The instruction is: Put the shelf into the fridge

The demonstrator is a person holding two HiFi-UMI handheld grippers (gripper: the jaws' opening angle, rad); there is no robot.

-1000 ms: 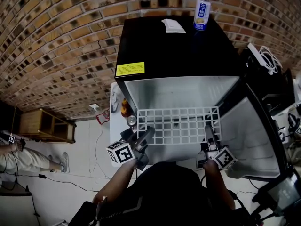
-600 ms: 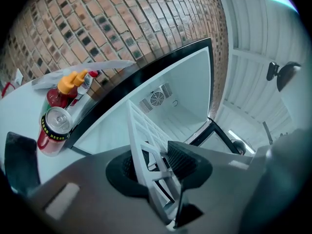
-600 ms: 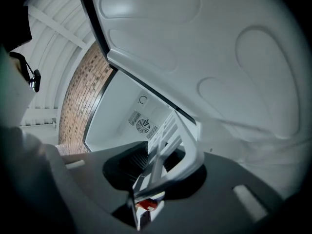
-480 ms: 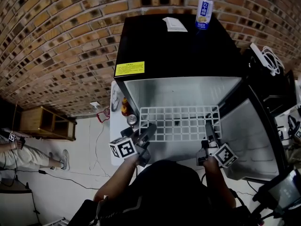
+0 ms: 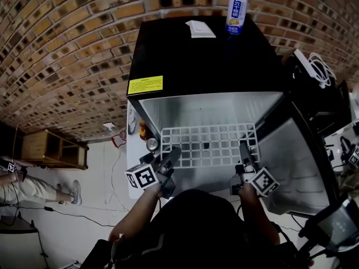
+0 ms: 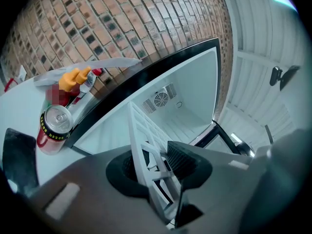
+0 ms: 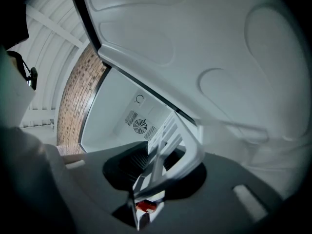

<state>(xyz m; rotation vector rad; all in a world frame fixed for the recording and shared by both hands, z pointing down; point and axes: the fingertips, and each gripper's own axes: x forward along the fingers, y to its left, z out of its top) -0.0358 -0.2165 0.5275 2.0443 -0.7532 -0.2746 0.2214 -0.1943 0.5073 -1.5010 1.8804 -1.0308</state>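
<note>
The black fridge point(image 5: 202, 60) stands open against the brick wall, its door point(image 5: 294, 161) swung out to the right. The white wire shelf point(image 5: 206, 145) is held about level at the mouth of the white cavity, and its far edge seems to reach inside, toward the back wall with the round fan vent point(image 6: 161, 100).

The left gripper point(image 5: 173, 153) holds the shelf at its near left corner. In the left gripper view, its fingers point(image 6: 183, 160) are clamped on the grid's edge. The right gripper point(image 5: 243, 149) holds the near right corner, and its fingers point(image 7: 129, 167) are pressed on the wire frame in the same way.

On top of the fridge, near the back edge, a blue and white can point(image 5: 236, 14) stands upright, with a folded paper point(image 5: 200, 29) just beside it. A yellow label point(image 5: 145, 85) sits at the front left corner of the top.

A white bench point(image 5: 130, 178) stands to the left of the fridge. It carries a red can point(image 6: 54, 128) and a bottle with a yellow cap point(image 6: 73, 79), both near the fridge's side.
</note>
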